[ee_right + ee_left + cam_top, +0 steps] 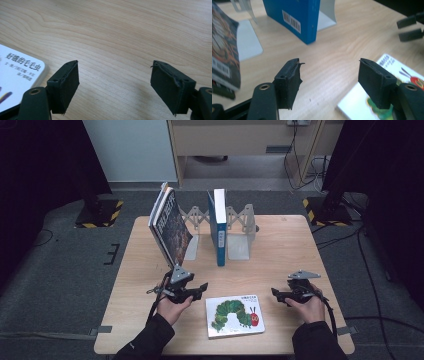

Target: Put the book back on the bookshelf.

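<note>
Left gripper [200, 289]: held in the person's left hand [172, 306] at the near-left of the table, jaws spread wide with nothing between them; in the left gripper view [328, 75] bare wood shows in the gap.
Right gripper [278, 295]: held in the right hand [309, 309] at the near-right, jaws likewise wide apart and empty; the right gripper view [115, 80] shows only wood grain between the pads.
Caterpillar book [235, 315]: white picture book lying flat, cover up, near the front edge, between the two grippers and touching neither. Its corner sits just right of the left gripper's jaws [372, 100] and just left of the right gripper's jaws [17, 72].
Blue book [218, 227]: upright on edge, mid-table, beside a metal bookend [240, 242]; barcode faces the left gripper [294, 17].
Dark book [171, 227]: tilted, leaning at the left end of the rack, its lower corner close above the left gripper; thinner volumes behind it.
Bookend rack [200, 217]: grey expanding lattice linking the upright plates, at the table's far side.
Table [280, 250]: light wood-grain top, tape tabs at the front corners.
Room: grey carpet floor [60, 265], hazard-striped stand bases [102, 212] at both far corners, cables trailing right, pale cabinet [240, 140] behind.
Sleeves [150, 342]: dark, entering from the bottom edge.
</note>
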`<state>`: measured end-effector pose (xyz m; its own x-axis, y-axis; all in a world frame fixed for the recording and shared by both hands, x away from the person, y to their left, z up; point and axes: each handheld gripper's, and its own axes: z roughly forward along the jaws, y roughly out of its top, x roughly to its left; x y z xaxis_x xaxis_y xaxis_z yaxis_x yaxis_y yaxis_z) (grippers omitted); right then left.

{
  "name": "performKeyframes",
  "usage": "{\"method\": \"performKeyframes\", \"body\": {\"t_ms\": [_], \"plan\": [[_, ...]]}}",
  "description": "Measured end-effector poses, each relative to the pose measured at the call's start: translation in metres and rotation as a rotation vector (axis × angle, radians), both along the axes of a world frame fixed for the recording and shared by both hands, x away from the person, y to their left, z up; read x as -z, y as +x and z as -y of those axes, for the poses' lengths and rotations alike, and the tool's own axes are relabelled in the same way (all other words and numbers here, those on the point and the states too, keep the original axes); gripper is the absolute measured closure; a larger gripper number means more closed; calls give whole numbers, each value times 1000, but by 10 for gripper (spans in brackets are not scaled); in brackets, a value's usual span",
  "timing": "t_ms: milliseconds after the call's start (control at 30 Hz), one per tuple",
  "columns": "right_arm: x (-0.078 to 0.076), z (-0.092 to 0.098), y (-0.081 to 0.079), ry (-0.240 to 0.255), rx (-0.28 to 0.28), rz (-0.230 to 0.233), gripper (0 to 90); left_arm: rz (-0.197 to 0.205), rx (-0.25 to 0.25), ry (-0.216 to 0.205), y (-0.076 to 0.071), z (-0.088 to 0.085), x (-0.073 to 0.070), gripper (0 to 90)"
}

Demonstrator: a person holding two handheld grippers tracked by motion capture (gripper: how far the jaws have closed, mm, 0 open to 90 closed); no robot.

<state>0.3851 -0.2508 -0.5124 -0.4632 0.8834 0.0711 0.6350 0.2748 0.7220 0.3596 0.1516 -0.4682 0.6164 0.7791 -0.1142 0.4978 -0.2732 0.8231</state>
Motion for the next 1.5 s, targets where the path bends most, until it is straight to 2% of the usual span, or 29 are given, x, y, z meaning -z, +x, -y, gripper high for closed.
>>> {"method": "performKeyframes", "body": {"t_ms": [67,200,433,567,667,733,900,1100,1233,1333,1500], "plan": [[-3,-2,-2,5,-15,3,233,-7,6,8,-4,-2,4,319],[-7,-9,-7,34,-37,2,243,-45,10,6,-11,-3,14,298],[-10,-18,-18,80,-68,-12,252,-119,48,57,-16,8,36,286],[-9,-21,-24,94,-78,-27,253,-123,61,104,-15,15,44,286],[-9,-23,-30,105,-86,-31,254,-138,73,107,-16,18,47,281],[-7,-25,-32,110,-98,-32,256,-139,78,126,-16,20,50,280],[-4,-37,-36,127,-130,-56,260,-144,73,95,-15,21,54,258],[-1,-51,-38,133,-173,-82,263,-179,59,3,-12,17,62,246],[3,-56,-38,155,-183,-100,264,-164,60,-5,-14,18,64,233],[5,-58,-38,158,-184,-111,267,-139,67,-16,-14,17,67,211],[7,-58,-37,169,-182,-126,279,-136,67,-18,-14,17,67,208]]}}
